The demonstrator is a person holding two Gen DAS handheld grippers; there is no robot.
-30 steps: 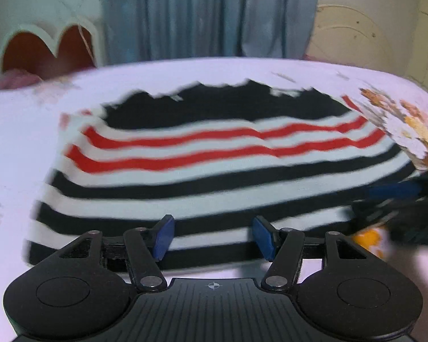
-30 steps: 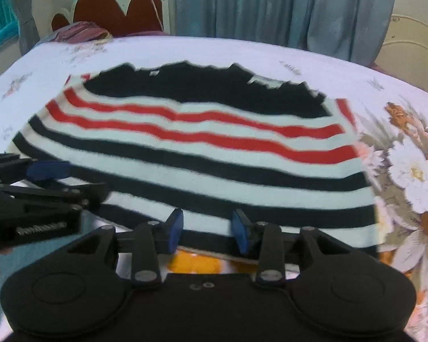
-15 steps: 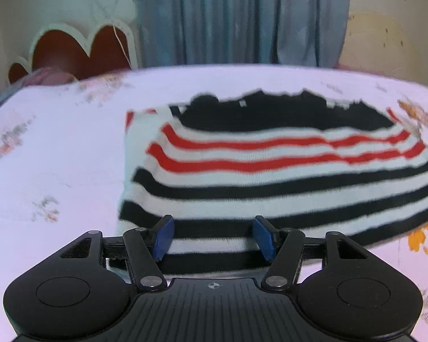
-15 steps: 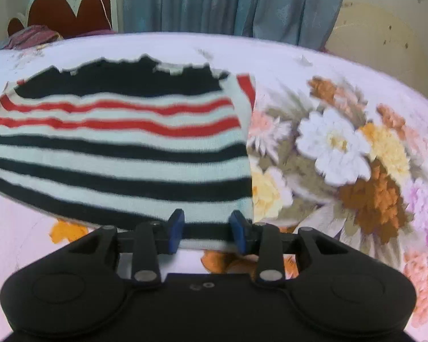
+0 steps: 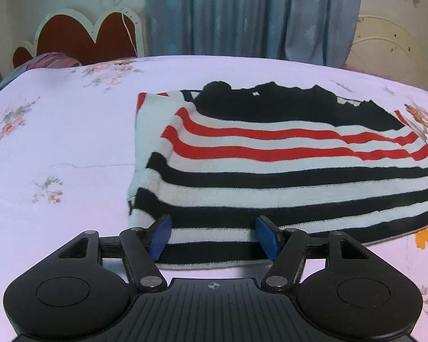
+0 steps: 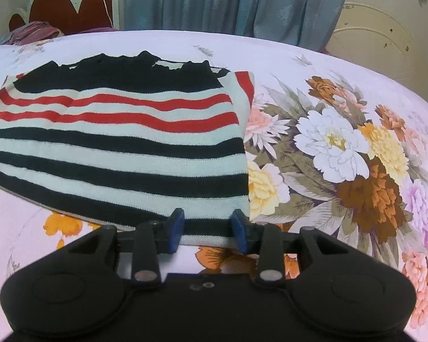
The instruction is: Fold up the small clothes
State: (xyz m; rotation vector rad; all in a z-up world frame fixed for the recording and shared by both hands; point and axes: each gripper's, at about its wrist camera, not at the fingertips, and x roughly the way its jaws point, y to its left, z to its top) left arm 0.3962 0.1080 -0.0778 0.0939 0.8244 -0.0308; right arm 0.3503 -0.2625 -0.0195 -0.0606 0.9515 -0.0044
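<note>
Two open claws, left (image 5: 214, 236) and right (image 6: 207, 229), straddle crosswise-lying sweater's (image 5: 285, 165) near hem

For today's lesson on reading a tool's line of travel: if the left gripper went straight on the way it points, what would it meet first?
Most likely the near hem of the striped sweater, which already lies between the open jaws of the left gripper, with the floral bedsheet right under it. Depth is unclear.

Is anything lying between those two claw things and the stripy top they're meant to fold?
Nothing visible. The left gripper and right gripper both sit open right at the near hem of the striped top, on the flowered bedsheet, with only fabric between their blue pads.
</note>
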